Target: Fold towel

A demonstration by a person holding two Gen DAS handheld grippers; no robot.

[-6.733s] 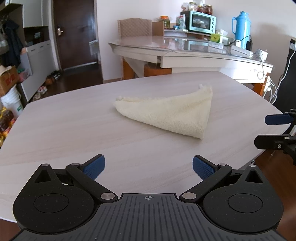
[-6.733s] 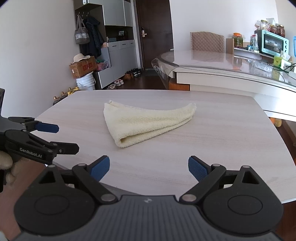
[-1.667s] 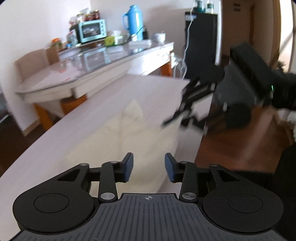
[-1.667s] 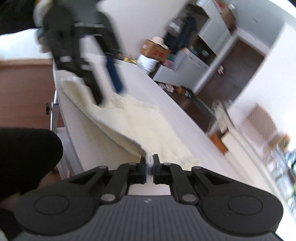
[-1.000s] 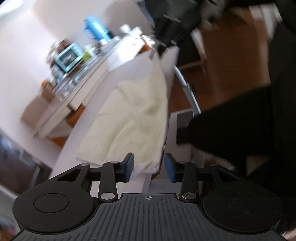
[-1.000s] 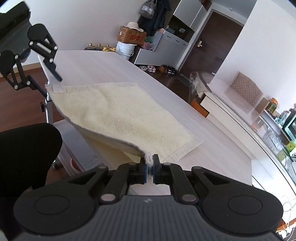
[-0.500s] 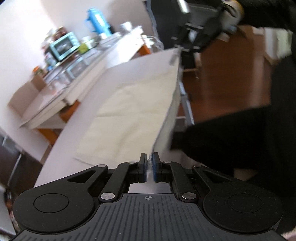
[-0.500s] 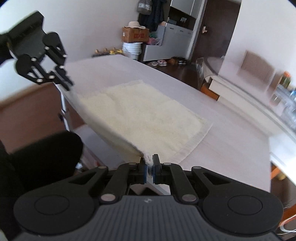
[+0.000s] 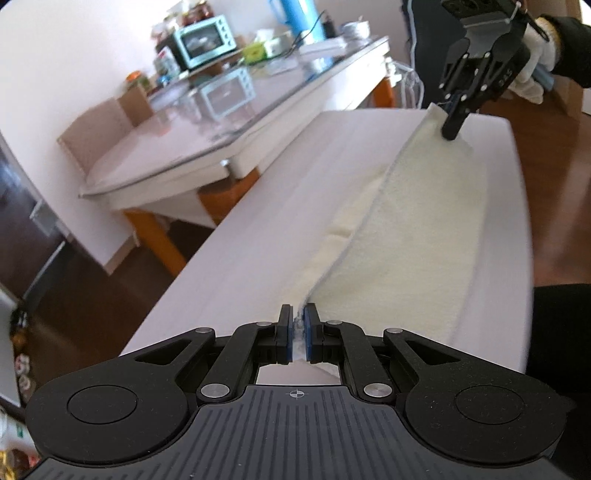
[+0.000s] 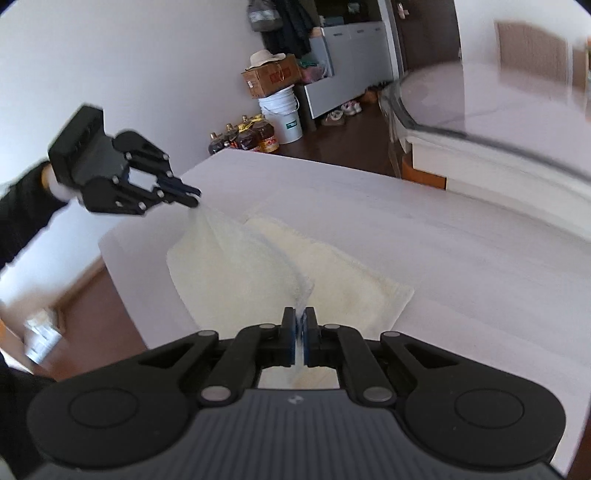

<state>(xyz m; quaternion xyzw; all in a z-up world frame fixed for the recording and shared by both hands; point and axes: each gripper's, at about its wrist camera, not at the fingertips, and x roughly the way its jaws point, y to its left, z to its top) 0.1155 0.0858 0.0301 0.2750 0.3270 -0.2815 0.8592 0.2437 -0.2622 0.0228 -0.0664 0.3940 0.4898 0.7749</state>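
Note:
A cream towel point(image 9: 417, 225) lies on the pale wooden table point(image 9: 269, 206), its near edge lifted and carried over the part still lying flat. My left gripper point(image 9: 299, 322) is shut on one corner of that edge. My right gripper point(image 10: 299, 325) is shut on the other corner and also shows in the left wrist view point(image 9: 453, 122). The left gripper shows in the right wrist view point(image 10: 194, 197). The towel point(image 10: 258, 273) hangs stretched between the two grippers, above its flat half.
A glass-topped table point(image 9: 192, 125) with a toaster oven point(image 9: 203, 40) and a blue flask point(image 9: 295, 14) stands behind. A chair point(image 9: 99, 133) is at its end. A box point(image 10: 273, 77), a bucket point(image 10: 282, 114) and bottles point(image 10: 245, 138) stand by the far wall.
Both grippers have lifted the towel's near edge and carried it away from the table edge over the flat part. The left gripper stays shut on its corner.

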